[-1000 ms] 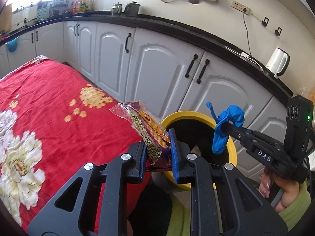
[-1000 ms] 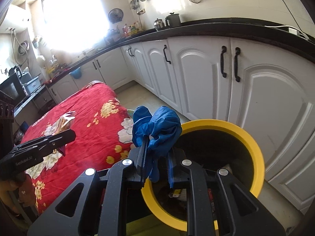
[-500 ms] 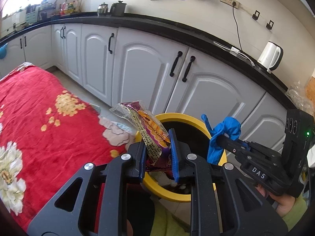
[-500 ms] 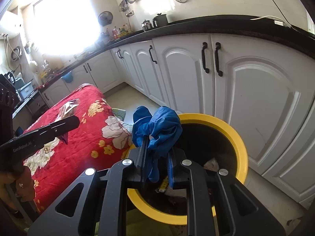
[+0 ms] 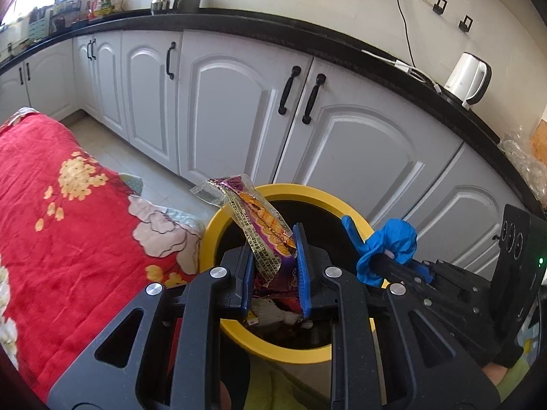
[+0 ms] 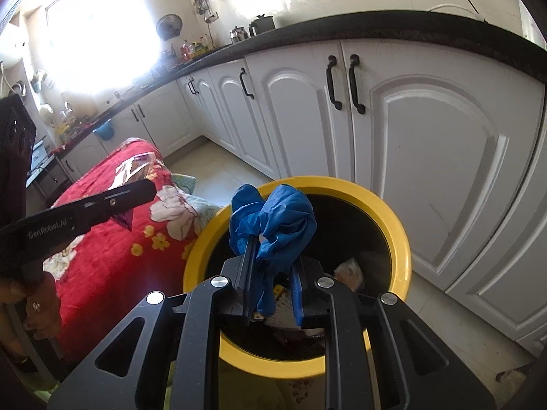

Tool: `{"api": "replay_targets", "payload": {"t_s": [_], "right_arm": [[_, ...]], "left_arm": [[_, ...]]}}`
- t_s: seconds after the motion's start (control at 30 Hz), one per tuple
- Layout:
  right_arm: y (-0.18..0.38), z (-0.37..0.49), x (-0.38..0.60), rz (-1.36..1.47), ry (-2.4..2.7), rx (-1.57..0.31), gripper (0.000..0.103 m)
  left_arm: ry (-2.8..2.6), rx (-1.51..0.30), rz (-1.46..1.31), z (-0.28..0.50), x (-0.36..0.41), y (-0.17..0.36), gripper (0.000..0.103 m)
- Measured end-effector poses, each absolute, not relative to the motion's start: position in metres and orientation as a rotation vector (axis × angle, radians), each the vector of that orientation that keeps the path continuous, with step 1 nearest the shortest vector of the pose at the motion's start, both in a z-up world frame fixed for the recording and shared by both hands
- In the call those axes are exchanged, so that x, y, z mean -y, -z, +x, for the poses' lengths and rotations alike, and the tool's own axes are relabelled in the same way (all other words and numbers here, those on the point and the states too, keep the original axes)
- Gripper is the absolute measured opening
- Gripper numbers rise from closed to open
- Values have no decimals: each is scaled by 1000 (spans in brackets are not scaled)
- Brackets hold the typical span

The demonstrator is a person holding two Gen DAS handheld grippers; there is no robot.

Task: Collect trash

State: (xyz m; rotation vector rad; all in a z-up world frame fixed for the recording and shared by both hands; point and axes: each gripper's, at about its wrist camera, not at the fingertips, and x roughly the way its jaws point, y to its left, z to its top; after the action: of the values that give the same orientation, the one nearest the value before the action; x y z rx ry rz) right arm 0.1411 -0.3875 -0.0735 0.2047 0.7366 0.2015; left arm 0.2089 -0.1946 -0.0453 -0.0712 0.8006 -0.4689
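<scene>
Jaws of the left gripper [image 5: 273, 256] stand only narrowly apart, clamped on a crinkled snack wrapper [image 5: 259, 225] whose orange and purple print sticks up and leans to the left from between the blue pads, its clear sealed end reaching past the yellow rim of the trash bin [image 5: 239, 328]. The gripper hangs over the bin's dark mouth, and below its fingers some pale paper and other scraps lie inside, though the shadow there makes it hard to say just what they are. Just to the right, the right gripper [image 5: 379, 263] comes in from the side with a bunched blue glove [image 5: 393, 242] at its tip, also over the bin opening. In the right wrist view that right gripper [image 6: 270, 273] has its jaws close together with the blue glove [image 6: 273, 225] pinched between them: the bulk of the glove balloons above the pads and a loose strip hangs down between the fingers toward the bin's inside. The trash bin [image 6: 393, 225] stands on the tiled floor right in front of white cupboard doors [image 6: 444, 171], with a table under a red flowered cloth [image 6: 102, 239] touching or nearly touching its left side. The left gripper shows here as a black arm over the cloth, gripped at the lower left by a hand [image 6: 34, 304].
</scene>
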Motion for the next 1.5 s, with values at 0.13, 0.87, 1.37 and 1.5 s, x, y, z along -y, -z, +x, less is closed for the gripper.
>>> {"api": "replay_targets", "payload": {"t_s": [0.13,0.87,1.37,1.5], "right_arm": [[84,141,390,213,-192,-754,19],[116,150,393,214,-159,-817,34],[89,121,402,199,-102,-750,79],[77,111,399,193,-95,-725,90]], "left_arm": [[475,-820,-62,217,204,53,14],[466,-934,-34,249,216,91,26],[428,-904,-25,233,193,74,87],[417,-885,-33,222,177,65,92]]}}
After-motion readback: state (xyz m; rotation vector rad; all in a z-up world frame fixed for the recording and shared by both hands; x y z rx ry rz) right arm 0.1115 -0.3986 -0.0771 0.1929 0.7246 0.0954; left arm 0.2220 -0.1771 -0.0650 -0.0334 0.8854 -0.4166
